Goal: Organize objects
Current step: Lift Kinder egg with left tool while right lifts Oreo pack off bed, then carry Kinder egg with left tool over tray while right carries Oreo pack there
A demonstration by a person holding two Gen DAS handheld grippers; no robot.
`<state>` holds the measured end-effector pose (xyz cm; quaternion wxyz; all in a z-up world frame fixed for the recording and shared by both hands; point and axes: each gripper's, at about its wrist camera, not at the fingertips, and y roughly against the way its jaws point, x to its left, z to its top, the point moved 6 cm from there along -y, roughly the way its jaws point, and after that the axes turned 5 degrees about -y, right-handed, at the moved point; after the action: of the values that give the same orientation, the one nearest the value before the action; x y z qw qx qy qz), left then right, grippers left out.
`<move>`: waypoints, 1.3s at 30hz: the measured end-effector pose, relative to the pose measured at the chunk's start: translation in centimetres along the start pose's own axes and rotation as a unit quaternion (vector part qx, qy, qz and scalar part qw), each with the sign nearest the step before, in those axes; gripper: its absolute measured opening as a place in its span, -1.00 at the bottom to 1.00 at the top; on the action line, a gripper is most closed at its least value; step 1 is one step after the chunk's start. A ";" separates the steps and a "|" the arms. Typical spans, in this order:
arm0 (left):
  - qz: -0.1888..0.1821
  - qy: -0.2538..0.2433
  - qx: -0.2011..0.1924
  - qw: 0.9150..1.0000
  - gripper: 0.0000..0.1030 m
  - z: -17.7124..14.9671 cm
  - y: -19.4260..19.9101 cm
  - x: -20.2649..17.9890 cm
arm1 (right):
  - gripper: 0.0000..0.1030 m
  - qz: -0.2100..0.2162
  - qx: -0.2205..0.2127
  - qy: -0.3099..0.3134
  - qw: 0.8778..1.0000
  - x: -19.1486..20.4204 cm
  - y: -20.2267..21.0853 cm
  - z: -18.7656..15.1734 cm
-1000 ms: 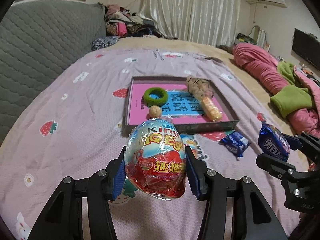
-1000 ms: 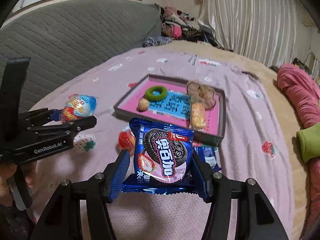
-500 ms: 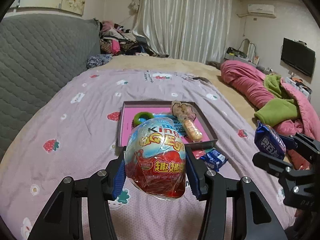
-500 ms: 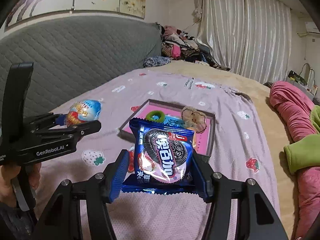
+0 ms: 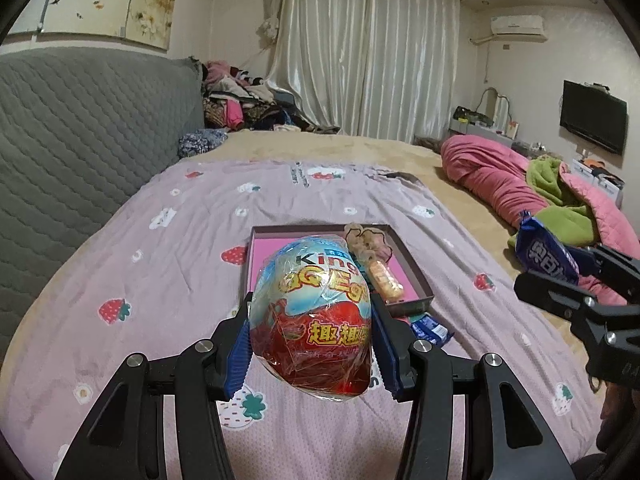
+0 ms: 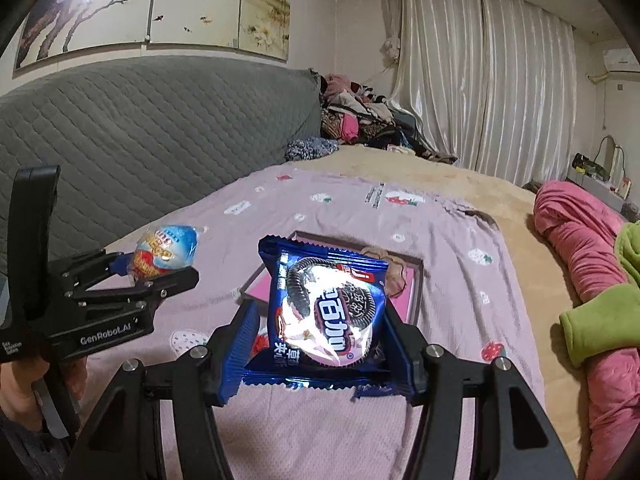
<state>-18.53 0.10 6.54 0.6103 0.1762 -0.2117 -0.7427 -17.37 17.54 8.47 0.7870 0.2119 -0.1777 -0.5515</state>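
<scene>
So both claws are loaded right now. The left gripper is clamped on a foil-wrapped Kinder Joy egg, blue pads squeezing it at 9 and 3 o'clock across its fat middle, held up in the air above the strawberry-print bedsheet. The right gripper is pinched on a blue Oreo cookie pack, pads on the two side edges, also lifted clear of the bed. The shallow box tray with the pink liner sits on the sheet at about 12 o'clock from both claws, already holding a fuzzy scrunchie and a small wrapped snack; another little blue packet lies on the sheet just beside the tray's near corner. My guess on handling: the egg is light, with a rigid plastic shell but slick crinkly wrap, so the widest part is the right spot, since it would probably squirt out if grabbed near either tip. The cookie pack is light and puffy, the biscuits inside likely crack if squeezed hard, so a gentle grip on the sides or the crimped seam seems safest.
</scene>
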 end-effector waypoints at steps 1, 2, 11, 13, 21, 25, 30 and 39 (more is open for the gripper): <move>-0.001 0.001 -0.002 1.000 0.05 0.1 0.1 0.1 | 0.16 0.000 -0.003 0.001 1.000 0.0 0.1 0.2; -0.005 0.004 -0.006 1.000 0.05 0.1 0.2 0.1 | 0.16 0.002 -0.005 0.000 1.000 0.0 0.2 0.5; 0.013 -0.008 -0.014 1.000 0.05 1.2 0.4 0.1 | 0.16 0.009 -0.010 -0.011 1.000 -1.8 -0.3 1.8; 0.020 -0.016 -0.016 1.000 0.05 1.8 0.4 0.1 | 0.16 0.008 -0.012 -0.016 1.000 -2.3 -0.2 2.0; 0.027 -0.022 -0.014 0.999 0.05 3.6 -0.1 0.0 | 0.16 0.014 -0.036 -0.024 0.999 -3.5 1.1 3.7; 0.032 -0.028 -0.023 0.999 0.05 5.0 -0.3 -0.5 | 0.16 0.018 -0.047 -0.023 0.998 -3.7 1.5 4.4; 0.033 -0.025 -0.032 0.999 0.05 6.9 -0.7 -0.9 | 0.16 0.022 -0.055 -0.024 0.998 -3.8 1.4 5.2; 0.040 -0.020 -0.041 0.998 0.05 9.2 -2.4 -0.8 | 0.16 0.025 -0.071 -0.017 0.997 -4.4 1.0 7.1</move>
<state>-25.17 2.17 13.06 0.6422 0.1278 -0.2001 -0.7288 -21.63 21.00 14.83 0.8106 0.1410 -0.1567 -0.5464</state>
